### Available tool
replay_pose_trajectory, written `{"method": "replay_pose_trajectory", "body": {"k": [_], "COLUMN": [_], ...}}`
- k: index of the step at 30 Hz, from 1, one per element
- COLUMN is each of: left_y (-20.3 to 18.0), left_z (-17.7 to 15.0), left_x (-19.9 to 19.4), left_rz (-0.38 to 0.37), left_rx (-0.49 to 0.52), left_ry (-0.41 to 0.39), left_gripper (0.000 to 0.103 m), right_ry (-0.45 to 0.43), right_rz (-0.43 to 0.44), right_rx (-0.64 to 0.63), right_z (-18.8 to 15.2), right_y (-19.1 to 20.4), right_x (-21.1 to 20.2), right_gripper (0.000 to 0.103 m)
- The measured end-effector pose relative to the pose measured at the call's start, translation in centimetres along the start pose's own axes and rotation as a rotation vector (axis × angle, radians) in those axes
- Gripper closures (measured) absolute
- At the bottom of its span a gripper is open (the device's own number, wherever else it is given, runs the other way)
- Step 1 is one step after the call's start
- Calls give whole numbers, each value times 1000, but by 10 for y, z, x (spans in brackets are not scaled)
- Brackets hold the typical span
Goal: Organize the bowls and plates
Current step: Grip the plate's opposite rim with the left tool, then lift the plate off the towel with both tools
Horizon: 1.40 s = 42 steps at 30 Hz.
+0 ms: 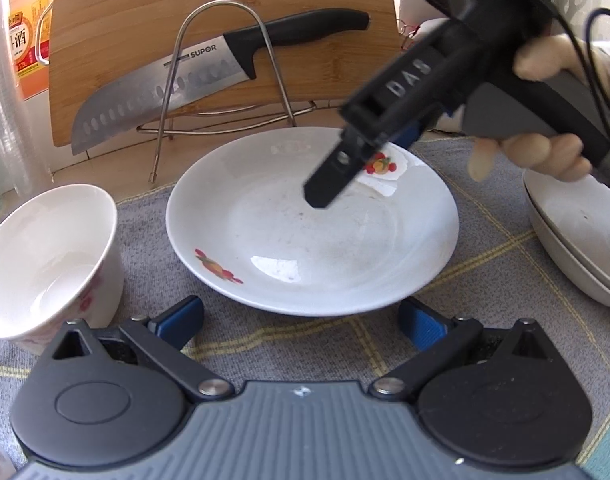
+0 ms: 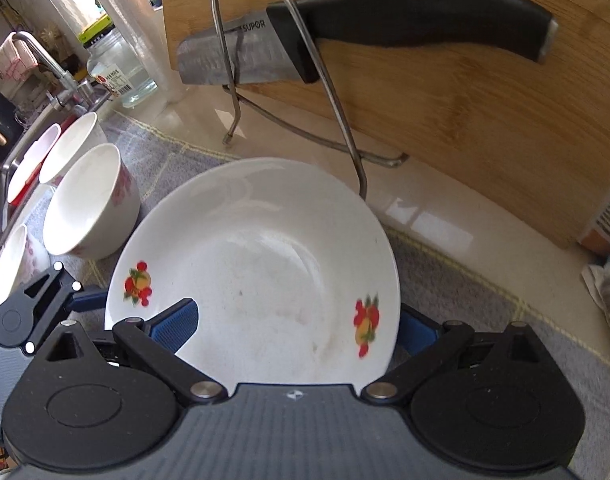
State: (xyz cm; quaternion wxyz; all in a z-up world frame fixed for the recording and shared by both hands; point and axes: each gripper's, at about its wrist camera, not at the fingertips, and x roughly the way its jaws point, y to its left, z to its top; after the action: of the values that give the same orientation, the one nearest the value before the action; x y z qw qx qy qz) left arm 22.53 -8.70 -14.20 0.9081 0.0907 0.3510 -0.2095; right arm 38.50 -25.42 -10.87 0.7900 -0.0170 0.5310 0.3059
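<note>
A white plate [image 1: 313,232] with red fruit prints lies on the grey cloth [image 1: 305,344], seen close up in the right wrist view as plate [image 2: 265,272]. My right gripper [image 2: 297,328] is open and straddles its rim, one finger over the inside and the other behind the edge. In the left wrist view the right gripper [image 1: 365,164] comes in from the upper right, held by a hand [image 1: 537,156]. My left gripper [image 1: 301,322] is open just short of the plate's near rim, holding nothing. A white bowl [image 1: 45,260] stands to its left.
A stack of white plates [image 1: 577,240] sits at the right. Several bowls [image 2: 89,200] stand left of the plate near a sink and tap [image 2: 45,60]. Behind stand a wire rack [image 1: 221,60], a knife [image 1: 177,84] and a wooden cutting board [image 1: 225,8].
</note>
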Motion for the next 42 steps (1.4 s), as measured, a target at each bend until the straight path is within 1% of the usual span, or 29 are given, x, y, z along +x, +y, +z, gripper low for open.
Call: {"method": "replay_pose_trajectory", "body": {"k": [5, 16, 32, 36, 42], "left_y": [1, 4, 1, -3, 0], "left_z": [0, 3, 2, 4, 5], "left_x": [1, 3, 1, 1, 2], "left_rz": [-6, -25, -20, -12, -22], "left_rx": [10, 29, 34, 61, 55], "left_ry": [-6, -18, -37, -40, -36], "left_gripper": [0, 0, 0, 0, 0], "right_ry": [-16, -6, 10, 21, 57], "right_rz": [50, 108, 92, 91, 105], "right_rx": [-1, -36, -69, -76, -101], "right_z": [15, 30, 38, 38, 38], "right_y": [-5, -4, 2, 3, 3], "right_x": [6, 14, 20, 19, 18], "right_gripper": [0, 0, 0, 0, 0]}}
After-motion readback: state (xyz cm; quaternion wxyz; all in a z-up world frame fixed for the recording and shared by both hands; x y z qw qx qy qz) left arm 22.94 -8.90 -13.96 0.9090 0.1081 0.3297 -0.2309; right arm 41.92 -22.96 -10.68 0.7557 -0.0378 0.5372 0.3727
